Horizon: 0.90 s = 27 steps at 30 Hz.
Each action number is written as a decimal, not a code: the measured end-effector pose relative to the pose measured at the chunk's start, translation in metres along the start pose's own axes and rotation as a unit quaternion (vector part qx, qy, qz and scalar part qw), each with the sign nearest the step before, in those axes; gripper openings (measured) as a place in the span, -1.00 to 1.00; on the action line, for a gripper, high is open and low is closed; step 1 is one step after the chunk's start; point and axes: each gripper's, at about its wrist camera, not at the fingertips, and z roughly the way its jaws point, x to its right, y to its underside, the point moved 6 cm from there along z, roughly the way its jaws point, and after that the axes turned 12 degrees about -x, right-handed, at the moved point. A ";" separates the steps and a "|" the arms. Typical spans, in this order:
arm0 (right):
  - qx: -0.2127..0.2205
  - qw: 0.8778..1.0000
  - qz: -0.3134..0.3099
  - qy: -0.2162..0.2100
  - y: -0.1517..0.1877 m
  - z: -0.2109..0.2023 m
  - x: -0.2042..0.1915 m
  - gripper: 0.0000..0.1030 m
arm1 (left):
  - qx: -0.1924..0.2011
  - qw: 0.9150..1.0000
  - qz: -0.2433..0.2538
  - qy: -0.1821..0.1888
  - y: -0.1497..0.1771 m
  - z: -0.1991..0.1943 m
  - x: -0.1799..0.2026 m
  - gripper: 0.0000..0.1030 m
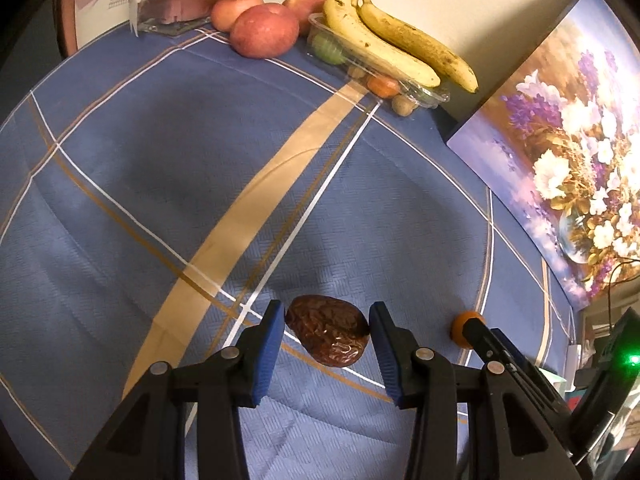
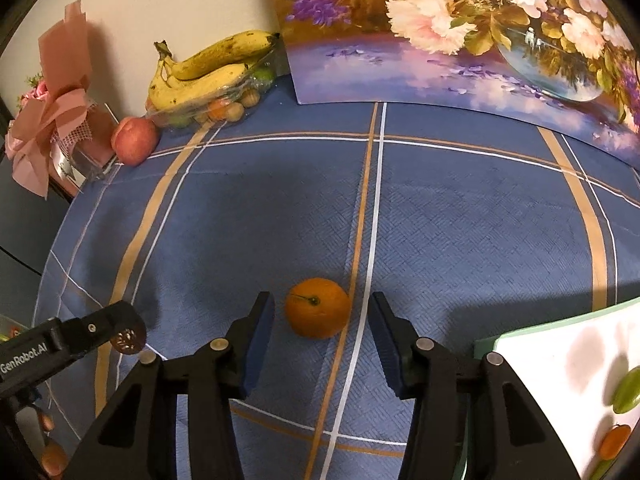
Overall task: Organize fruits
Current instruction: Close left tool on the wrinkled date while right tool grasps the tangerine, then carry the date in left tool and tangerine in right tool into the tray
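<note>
In the left wrist view my left gripper (image 1: 327, 320) is open, with a wrinkled brown date (image 1: 328, 330) lying on the blue cloth between its blue pads, touching neither. In the right wrist view my right gripper (image 2: 321, 312) is open around a small orange (image 2: 318, 307) on the cloth; the pads stand apart from it. The orange also shows in the left wrist view (image 1: 460, 330), partly behind the right gripper. The date shows in the right wrist view (image 2: 128, 340) behind the left gripper's finger.
At the far edge lie two bananas (image 1: 396, 44) on a clear plastic tray of small fruits (image 1: 384, 84), three apples (image 1: 264, 30) and a pink gift box (image 2: 60, 136). A flower painting (image 2: 460, 32) leans on the wall. A white board (image 2: 560, 380) with fruit pieces lies at the right.
</note>
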 end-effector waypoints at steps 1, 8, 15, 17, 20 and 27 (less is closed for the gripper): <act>-0.001 1.000 -0.001 0.002 0.000 0.002 0.000 -0.04 | -0.001 1.000 0.000 -0.001 0.000 0.001 0.000 -0.10; -0.007 1.000 -0.006 0.007 0.001 0.009 -0.003 -0.11 | -0.001 1.000 0.003 -0.003 0.002 0.001 0.002 -0.10; -0.002 1.000 -0.011 0.013 0.001 0.009 -0.006 -0.26 | -0.002 1.000 0.008 -0.004 0.002 0.003 0.003 -0.10; -0.001 1.000 -0.010 0.011 0.001 0.008 -0.006 -0.27 | 0.000 1.000 0.009 -0.004 0.003 0.002 0.004 -0.10; 0.002 1.000 -0.007 0.009 0.001 0.004 -0.004 -0.28 | 0.004 1.000 0.012 0.001 0.003 -0.004 0.006 -0.10; 0.003 1.000 0.009 -0.004 0.006 -0.017 0.002 -0.28 | 0.022 1.000 0.015 0.006 0.004 -0.022 0.010 -0.10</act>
